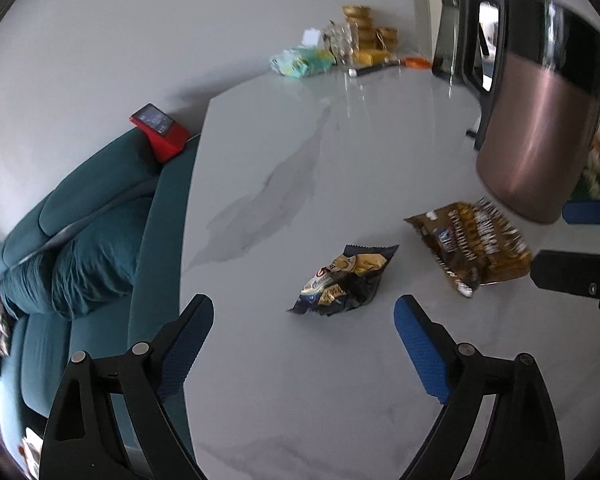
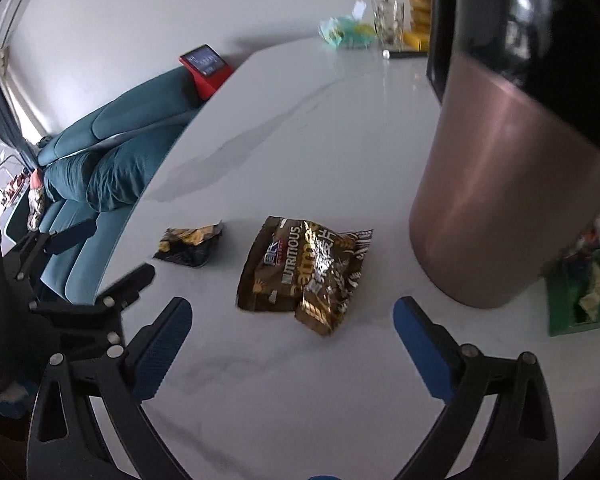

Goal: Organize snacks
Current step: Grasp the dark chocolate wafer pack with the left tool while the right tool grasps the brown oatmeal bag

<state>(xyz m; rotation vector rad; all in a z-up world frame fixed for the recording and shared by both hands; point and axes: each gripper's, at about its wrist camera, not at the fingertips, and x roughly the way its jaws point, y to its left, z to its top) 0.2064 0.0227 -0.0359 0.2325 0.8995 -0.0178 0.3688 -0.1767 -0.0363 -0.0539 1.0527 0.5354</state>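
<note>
A small dark blue and gold snack packet (image 1: pixel 345 280) lies on the white marble table (image 1: pixel 300 160), just ahead of my open, empty left gripper (image 1: pixel 304 320). A larger brown oatmeal snack bag (image 1: pixel 474 242) lies to its right. In the right wrist view the brown bag (image 2: pixel 306 274) lies just ahead of my open, empty right gripper (image 2: pixel 292 320), and the small packet (image 2: pixel 190 242) is to its left. The left gripper (image 2: pixel 112 256) shows at that view's left. A green tray (image 2: pixel 580 292) with snacks sits at the far right.
A tall copper and black jug (image 1: pixel 540 120) stands right of the bags, close to the right gripper (image 2: pixel 512 184). Tissues, glasses and gold tins (image 1: pixel 352 44) crowd the table's far end. A teal sofa (image 1: pixel 80 240) with a red device (image 1: pixel 158 130) runs along the table's left edge.
</note>
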